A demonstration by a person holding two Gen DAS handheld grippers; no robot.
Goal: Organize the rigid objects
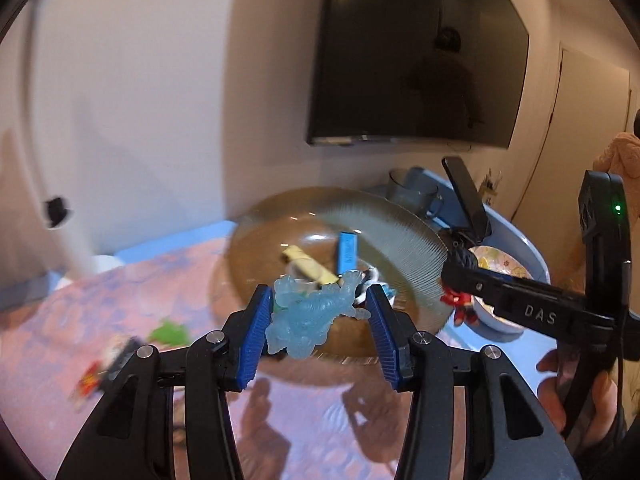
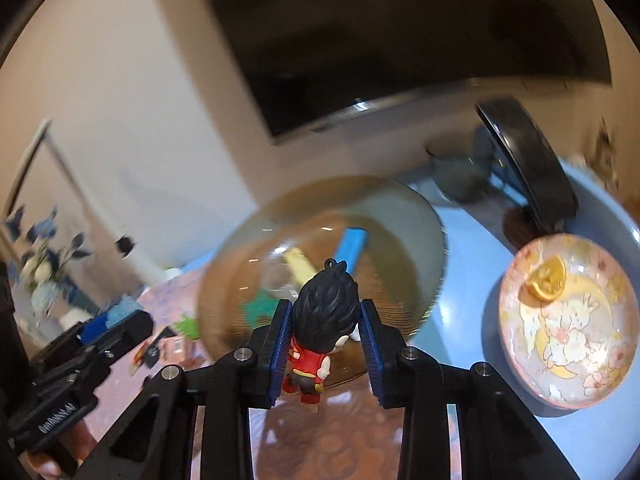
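My left gripper (image 1: 316, 312) is shut on a translucent pale blue figurine (image 1: 310, 316) and holds it over the near rim of a ribbed amber glass bowl (image 1: 400, 232). The bowl holds a blue bar (image 1: 347, 254), a yellow piece (image 1: 310, 266) and other small toys. My right gripper (image 2: 325, 338) is shut on a black-haired doll in red clothes (image 2: 320, 328), also above the bowl's (image 2: 416, 240) near rim. In the left wrist view the right gripper (image 1: 460, 284) shows at the bowl's right edge with the doll (image 1: 460, 306).
A pink bunny-print dish (image 2: 600, 360) with an orange slice (image 2: 546, 278) sits right of the bowl on a blue tray (image 2: 472, 248). A grey mug (image 1: 412, 192) and black stand (image 1: 466, 196) are behind. A green toy (image 1: 170, 334) and red-black toy (image 1: 104, 368) lie on the pink mat at left.
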